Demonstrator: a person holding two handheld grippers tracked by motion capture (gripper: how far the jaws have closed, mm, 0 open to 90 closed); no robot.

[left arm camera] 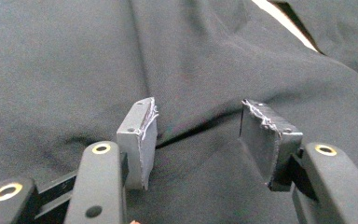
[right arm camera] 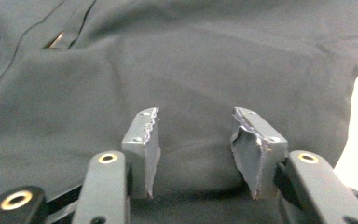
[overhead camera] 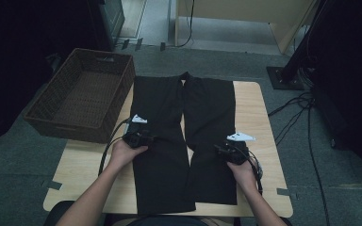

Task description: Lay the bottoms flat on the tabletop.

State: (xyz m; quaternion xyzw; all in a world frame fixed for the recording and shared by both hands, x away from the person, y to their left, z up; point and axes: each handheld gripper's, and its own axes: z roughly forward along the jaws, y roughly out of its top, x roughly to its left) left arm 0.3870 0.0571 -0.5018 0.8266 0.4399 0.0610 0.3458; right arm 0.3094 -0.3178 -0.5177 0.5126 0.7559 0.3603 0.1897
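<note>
1. The surface (overhead camera: 259, 122) is a pale wooden tabletop with rounded corners. It is bare along its right and lower-left margins, which leaves room to work the cloth flat.
2. The black trousers (overhead camera: 169, 122) lie spread down the middle of the surface, the two legs side by side with a thin strip of wood showing between them. The far ends reach the surface's far edge and the near ends reach towards the person. The fabric is matte and smooth-woven, with soft ripples near the jaws; laid out flat like this, it looks ready for folding.
3. The wicker basket (overhead camera: 82, 94) sits at the far-left corner, just beside the left leg. It is dark brown, woven, rectangular and open-topped, probably the place where the folded garment is meant to go.
4. The left gripper (overhead camera: 139, 139) rests at the outer edge of the left leg. In the left gripper view its jaws stand spread over a crease in the cloth, pinching nothing.
5. The right gripper (overhead camera: 233, 151) sits on the right leg near its outer edge. Its jaws are likewise spread, with worn grey pads (right arm camera: 144, 140) just above the fabric.
</note>
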